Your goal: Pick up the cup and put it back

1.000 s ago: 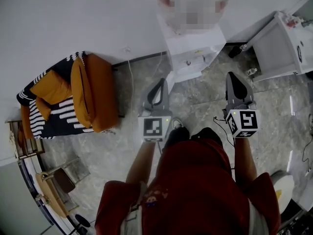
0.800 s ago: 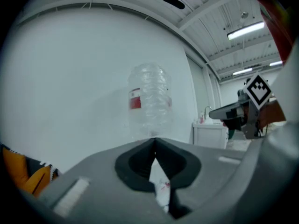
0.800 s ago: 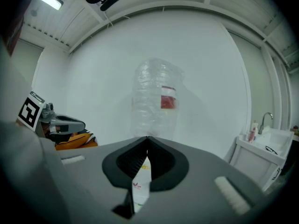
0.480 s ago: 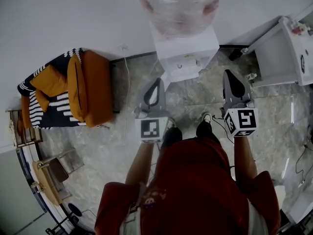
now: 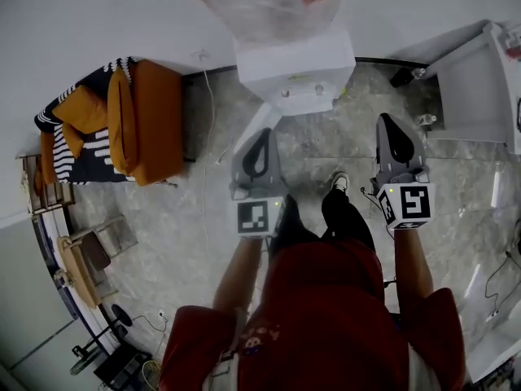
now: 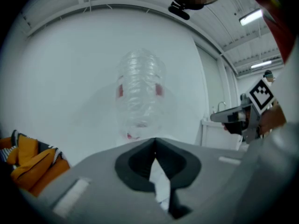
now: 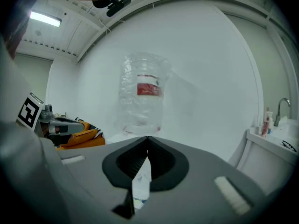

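**Head view:** The person, in a red top, stands on the marble floor (image 5: 187, 243) with both forearms stretched forward from the body. The left gripper (image 5: 265, 135) and right gripper (image 5: 386, 122) are held side by side and well apart, marker cubes facing up. Both point towards a white water dispenser (image 5: 297, 76) against the wall, which carries a clear bottle (image 5: 260, 2). An orange armchair (image 5: 151, 125) stands to the left and a white cabinet (image 5: 476, 88) to the right.

**Left gripper view:** The fingers (image 6: 133, 164) are closed, tips touching, with nothing between them. The bottle rises just beyond them.

**Right gripper view:** The fingers are likewise closed tip to tip and empty. The bottle's red label shows above them, and a tap (image 7: 281, 107) stands at the right.

The cup shows in no view.
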Action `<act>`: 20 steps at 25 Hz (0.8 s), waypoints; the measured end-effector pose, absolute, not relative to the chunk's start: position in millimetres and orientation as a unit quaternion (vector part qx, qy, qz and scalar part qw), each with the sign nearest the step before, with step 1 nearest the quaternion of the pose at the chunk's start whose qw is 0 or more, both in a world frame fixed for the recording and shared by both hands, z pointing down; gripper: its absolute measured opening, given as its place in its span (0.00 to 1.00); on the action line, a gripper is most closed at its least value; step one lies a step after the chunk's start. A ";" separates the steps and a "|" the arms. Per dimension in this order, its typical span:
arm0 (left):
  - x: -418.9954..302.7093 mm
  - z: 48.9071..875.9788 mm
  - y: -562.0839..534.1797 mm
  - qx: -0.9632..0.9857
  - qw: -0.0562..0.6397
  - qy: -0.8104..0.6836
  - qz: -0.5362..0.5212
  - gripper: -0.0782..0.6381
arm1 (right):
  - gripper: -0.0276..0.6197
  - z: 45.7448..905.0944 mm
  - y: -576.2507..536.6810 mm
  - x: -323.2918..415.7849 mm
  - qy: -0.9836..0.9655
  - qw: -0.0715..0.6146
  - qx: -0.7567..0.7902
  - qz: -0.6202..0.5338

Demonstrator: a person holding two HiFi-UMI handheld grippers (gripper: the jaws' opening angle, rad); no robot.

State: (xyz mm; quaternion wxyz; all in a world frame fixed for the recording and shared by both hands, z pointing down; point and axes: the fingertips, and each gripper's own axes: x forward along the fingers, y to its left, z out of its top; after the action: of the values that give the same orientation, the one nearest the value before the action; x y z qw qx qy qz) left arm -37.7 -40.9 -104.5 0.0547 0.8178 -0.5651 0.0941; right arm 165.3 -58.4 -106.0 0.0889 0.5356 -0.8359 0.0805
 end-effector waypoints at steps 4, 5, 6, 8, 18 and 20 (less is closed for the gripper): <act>-5.8 -70.2 -38.0 0.828 0.056 -0.549 0.102 0.11 | 0.04 -63.5 -55.4 181.4 -0.838 0.086 0.531 0.091; 0.3 -60.0 -36.1 0.830 0.058 -0.544 0.106 0.11 | 0.04 -49.8 -52.7 184.9 -0.836 0.088 0.532 0.098; 5.1 -48.9 -35.0 0.832 0.059 -0.541 0.108 0.11 | 0.04 -35.2 -50.7 188.1 -0.834 0.089 0.534 0.106; 12.9 -24.4 -35.6 0.834 0.062 -0.538 0.106 0.11 | 0.04 -3.9 -48.3 194.3 -0.830 0.092 0.537 0.120; 30.3 200.9 -32.3 0.869 0.074 -0.466 0.148 0.11 | 0.04 212.4 -29.8 194.6 -0.810 0.095 0.560 0.149; 28.7 254.8 -30.5 0.877 0.062 -0.451 0.152 0.11 | 0.04 260.4 -23.1 191.5 -0.808 0.085 0.565 0.144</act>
State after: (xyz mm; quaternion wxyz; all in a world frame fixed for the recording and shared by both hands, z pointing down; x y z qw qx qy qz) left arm 28.7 -30.5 254.8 0.0616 0.8775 -0.4506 0.1525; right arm 191.5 -23.1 260.4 0.0848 0.5652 -0.8080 0.1435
